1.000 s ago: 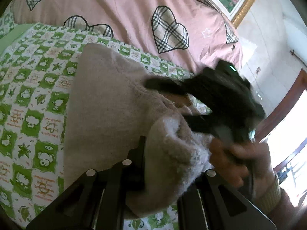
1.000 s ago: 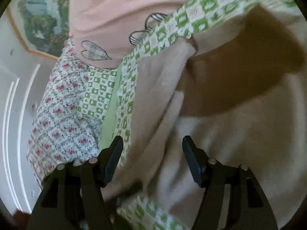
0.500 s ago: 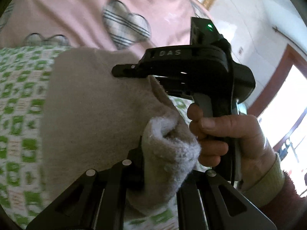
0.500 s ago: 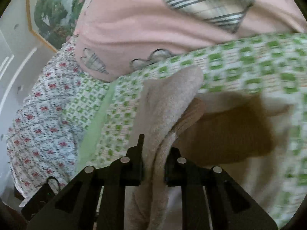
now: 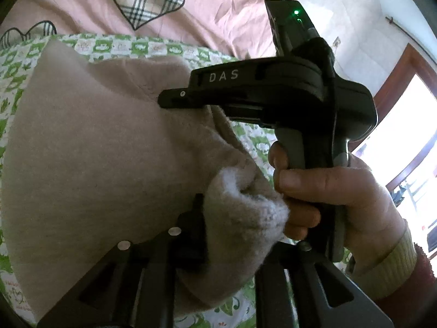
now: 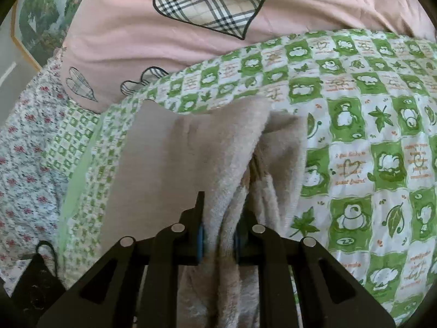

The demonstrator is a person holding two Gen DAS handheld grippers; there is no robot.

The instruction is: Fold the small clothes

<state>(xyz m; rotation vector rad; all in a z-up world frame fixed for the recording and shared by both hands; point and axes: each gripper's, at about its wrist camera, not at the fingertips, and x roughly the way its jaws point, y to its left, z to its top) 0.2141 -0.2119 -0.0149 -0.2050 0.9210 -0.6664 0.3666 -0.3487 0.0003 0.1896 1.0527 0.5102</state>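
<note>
Green-checked bedsheet [image 6: 368, 125] | beige fleece garment [image 5: 90, 147] on it, near-left | left gripper [image 5: 229, 235], right gripper [image 6: 218, 235] both clamped on its edges | risk: uneven pull, your fold skews.

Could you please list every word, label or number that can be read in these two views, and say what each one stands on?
"DAS": white capitals on the side of the black right gripper, seen from the left wrist view.
Orange script in the white squares of the green checked sheet: too small and blurred to read.
"ZZ", possibly, in a small oval under a green cartoon square of that sheet: not certain.
The beige garment and pink quilt carry no text.
</note>
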